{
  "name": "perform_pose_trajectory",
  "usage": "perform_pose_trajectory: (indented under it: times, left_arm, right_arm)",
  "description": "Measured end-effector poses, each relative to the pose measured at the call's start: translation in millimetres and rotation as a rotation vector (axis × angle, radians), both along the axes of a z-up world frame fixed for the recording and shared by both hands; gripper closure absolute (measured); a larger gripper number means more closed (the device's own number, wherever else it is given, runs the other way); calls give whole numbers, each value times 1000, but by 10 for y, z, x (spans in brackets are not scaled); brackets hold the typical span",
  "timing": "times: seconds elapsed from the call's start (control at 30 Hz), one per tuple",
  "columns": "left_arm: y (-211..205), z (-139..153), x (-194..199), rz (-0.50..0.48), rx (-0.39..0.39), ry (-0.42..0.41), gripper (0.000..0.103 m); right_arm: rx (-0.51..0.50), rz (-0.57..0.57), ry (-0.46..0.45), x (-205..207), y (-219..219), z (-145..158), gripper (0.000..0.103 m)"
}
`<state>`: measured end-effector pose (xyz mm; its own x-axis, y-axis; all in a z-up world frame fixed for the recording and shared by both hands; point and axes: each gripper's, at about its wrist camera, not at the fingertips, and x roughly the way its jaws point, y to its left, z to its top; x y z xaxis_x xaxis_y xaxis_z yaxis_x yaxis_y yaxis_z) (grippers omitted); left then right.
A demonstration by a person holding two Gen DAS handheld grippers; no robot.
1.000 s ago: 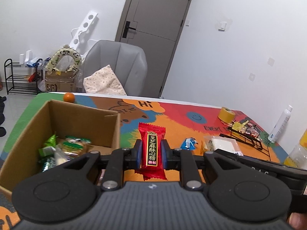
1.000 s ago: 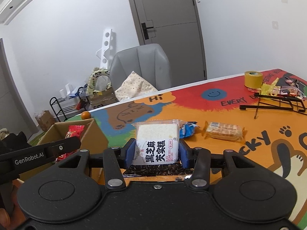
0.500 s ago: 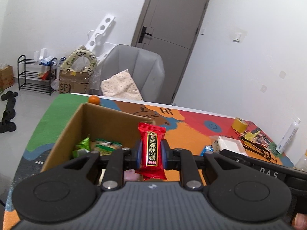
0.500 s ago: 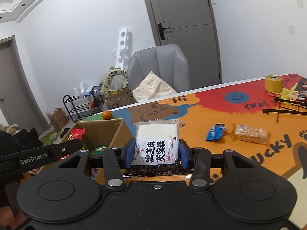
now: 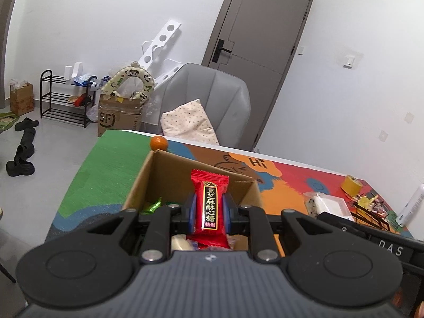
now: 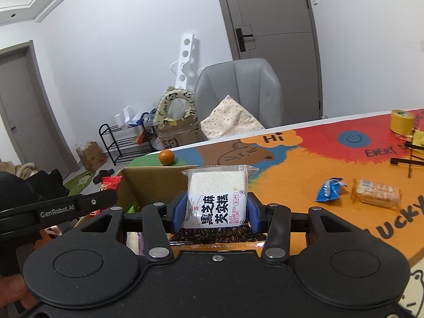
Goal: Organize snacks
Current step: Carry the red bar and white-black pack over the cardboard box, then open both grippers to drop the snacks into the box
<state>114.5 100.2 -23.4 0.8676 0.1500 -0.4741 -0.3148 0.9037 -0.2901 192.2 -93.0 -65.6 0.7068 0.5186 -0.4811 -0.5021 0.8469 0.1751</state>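
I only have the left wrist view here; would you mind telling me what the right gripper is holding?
Observer: The right gripper is shut on a white rice cake packet.
Operator: Thank you. Are any snacks left on the table that I cannot see?
Observer: Yes, a blue wrapper lies on the mat beside a clear cracker pack.
Operator: Where is the right gripper relative to the cardboard box?
Observer: From its camera, the cardboard box sits just ahead and left of it.

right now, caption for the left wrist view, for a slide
Left tongs hold a red candy over the snack box.
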Motion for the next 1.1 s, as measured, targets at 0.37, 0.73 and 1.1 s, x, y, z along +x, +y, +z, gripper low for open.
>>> perform_pose_trajectory:
  times: [0.37,0.73,1.1]
  left_arm:
    - [272,-114,191,21,-13,30,84]
    - [386,-146,221,22,-55,34,78]
    - [361,-107,79,55,-47,50,51]
  right_arm:
    - [-15,48,19,107,354,-45,58]
    - [-18,83,35,179,586,-47,58]
    - [43,130,34,140,531,16,45]
